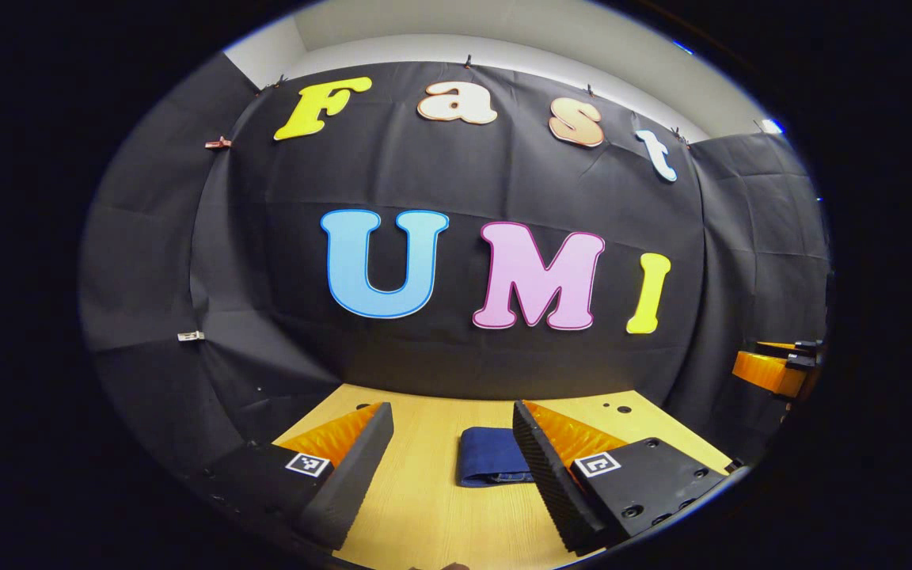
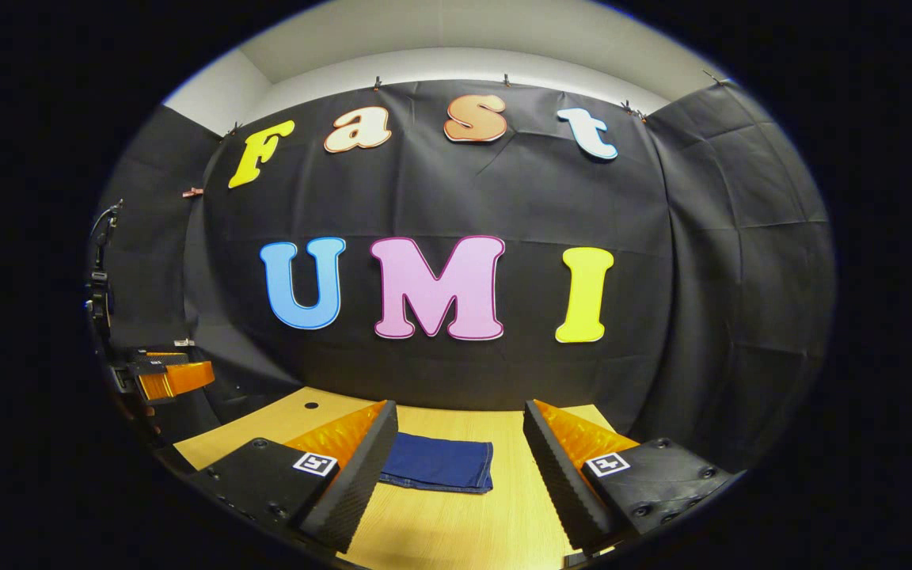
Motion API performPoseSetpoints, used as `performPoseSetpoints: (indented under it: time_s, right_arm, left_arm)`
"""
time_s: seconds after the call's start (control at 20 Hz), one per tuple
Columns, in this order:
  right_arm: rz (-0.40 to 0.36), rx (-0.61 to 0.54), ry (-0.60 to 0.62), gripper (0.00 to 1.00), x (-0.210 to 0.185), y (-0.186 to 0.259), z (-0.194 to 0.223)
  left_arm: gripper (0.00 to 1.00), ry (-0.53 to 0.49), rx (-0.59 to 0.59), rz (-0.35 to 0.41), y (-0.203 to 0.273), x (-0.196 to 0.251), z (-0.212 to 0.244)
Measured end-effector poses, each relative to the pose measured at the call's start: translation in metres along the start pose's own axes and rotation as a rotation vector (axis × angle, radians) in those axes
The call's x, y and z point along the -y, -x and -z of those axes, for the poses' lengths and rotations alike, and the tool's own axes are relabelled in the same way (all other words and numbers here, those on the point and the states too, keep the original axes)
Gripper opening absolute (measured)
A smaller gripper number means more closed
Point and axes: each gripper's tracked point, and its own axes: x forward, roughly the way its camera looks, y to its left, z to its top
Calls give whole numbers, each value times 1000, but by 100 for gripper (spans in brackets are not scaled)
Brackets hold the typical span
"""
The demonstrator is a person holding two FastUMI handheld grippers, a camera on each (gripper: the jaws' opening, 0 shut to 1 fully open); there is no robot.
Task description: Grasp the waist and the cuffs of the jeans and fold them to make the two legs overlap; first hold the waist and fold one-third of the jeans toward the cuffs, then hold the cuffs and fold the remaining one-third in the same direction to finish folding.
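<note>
The dark blue jeans (image 1: 489, 457) lie folded into a small flat packet on the wooden table (image 1: 424, 507), close to the back wall. In the left gripper view they sit between my fingers, partly hidden by the right-hand finger. My left gripper (image 1: 453, 443) is open, raised above the table and holding nothing. In the right gripper view the folded jeans (image 2: 440, 465) lie ahead, nearer the left-hand finger. My right gripper (image 2: 460, 447) is also open and holds nothing. The right gripper's fingers (image 1: 773, 370) show at the far right of the left gripper view; the left gripper's fingers (image 2: 171, 378) at the far left of the right gripper view.
The wooden table (image 2: 472, 522) ends at the black cloth wall behind the jeans. Small dark holes (image 1: 622, 409) mark the tabletop near its back corners, with one hole (image 2: 311, 405) at the back left.
</note>
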Motion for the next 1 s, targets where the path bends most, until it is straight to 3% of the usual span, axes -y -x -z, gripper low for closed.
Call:
performPoseSetpoints:
  time_s: [0.3, 1.0]
  right_arm:
    - [7, 6, 12, 98, 0, 1, -1]
    - [-58, 3, 15, 98, -2, -1, 0]
  left_arm:
    - [96, -44, 13, 7, 4, 3, -3]
    - [96, -50, 8, -26, 17, 14, 3]
